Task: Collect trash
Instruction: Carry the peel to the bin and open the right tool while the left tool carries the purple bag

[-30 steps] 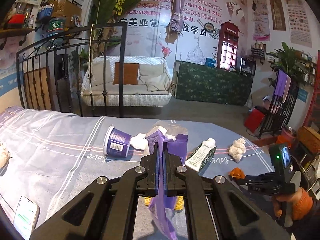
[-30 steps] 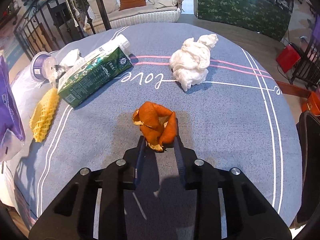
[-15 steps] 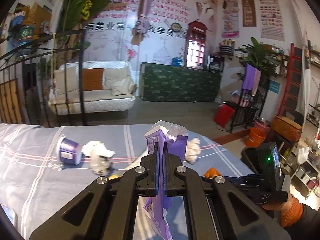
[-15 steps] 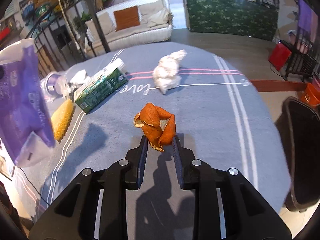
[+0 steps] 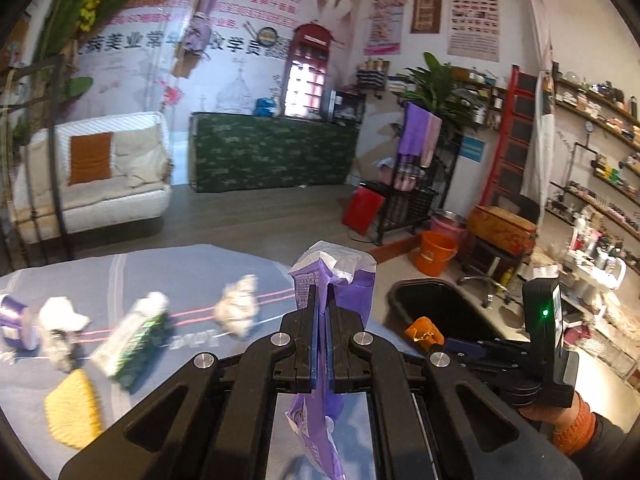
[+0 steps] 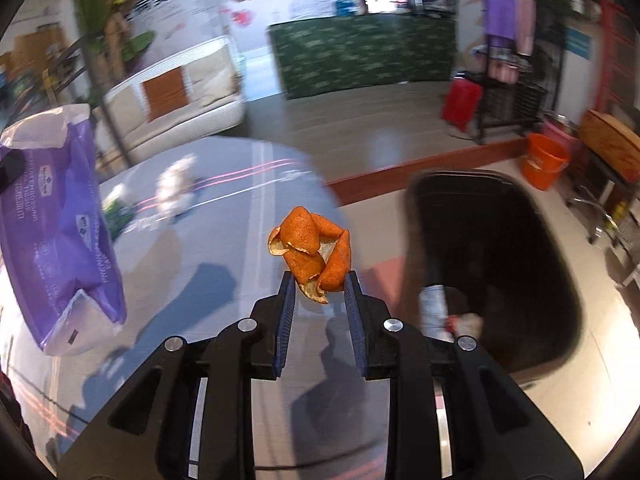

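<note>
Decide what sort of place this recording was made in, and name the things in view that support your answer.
Probably a beauty or make-up shop with a lounge corner: beauty posters cover the wall, shelves of small bottles line the right side, and a cushioned white sofa stands at the back.

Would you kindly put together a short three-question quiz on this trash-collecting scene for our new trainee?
1. True or false: the right gripper holds an orange peel.
2. What is pinched in the left gripper? A) green carton B) purple plastic bag C) white tissue wad
3. Fill in: the black bin stands beside the ____ covered in a blue cloth.

Key
1. True.
2. B, the purple plastic bag; the green carton and white tissue wad lie on the table.
3. Table.
</note>
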Tool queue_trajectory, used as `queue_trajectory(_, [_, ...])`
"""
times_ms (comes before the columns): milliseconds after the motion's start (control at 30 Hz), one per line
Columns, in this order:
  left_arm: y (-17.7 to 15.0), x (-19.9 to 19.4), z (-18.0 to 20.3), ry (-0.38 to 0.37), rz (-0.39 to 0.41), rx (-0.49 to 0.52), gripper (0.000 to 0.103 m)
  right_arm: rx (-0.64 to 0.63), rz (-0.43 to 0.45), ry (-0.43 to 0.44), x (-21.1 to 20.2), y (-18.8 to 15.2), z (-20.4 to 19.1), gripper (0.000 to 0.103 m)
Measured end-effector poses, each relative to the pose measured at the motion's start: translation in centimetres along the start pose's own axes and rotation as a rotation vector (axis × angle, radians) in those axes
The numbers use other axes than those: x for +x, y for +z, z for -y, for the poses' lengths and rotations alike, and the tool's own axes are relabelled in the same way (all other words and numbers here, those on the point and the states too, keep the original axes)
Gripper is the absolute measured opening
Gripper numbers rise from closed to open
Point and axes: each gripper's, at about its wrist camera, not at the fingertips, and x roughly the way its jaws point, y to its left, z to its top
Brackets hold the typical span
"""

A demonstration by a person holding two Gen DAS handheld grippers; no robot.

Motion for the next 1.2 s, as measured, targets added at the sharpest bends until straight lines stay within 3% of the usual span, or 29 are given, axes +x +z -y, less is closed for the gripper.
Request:
queue_trajectory(367, [1.1, 5.9, 7.4, -0.142, -0.031, 0.061, 0.004, 0.124, -0.032, -0.204, 1.9, -0.3, 11.4, 0.026])
queue_trajectory(533, [1.5, 8.2, 9.6, -0.184, -0.06, 0.07, 0.004, 0.16, -0.069, -0.217, 4.6, -0.7, 14.3, 0.027])
queue_trajectory(633, [1.8, 9.5, 10.5, -0.201, -0.082, 0.068, 0.004, 0.164, -0.099, -0.246, 6.1, -1.3, 15.1, 0.031])
queue_trajectory(800, [1.4, 11.2, 11.7, -0.22, -0.125, 0.069, 0.004, 0.2, -0.098, -0.244, 6.6, -2.1, 15.5, 0.05])
queue_trajectory(1200, [0.9, 15.7, 14.8, -0.255, -0.207, 0.095, 0.004, 0.169, -0.07, -0.251, 2.5, -3.5, 14.3, 0.051])
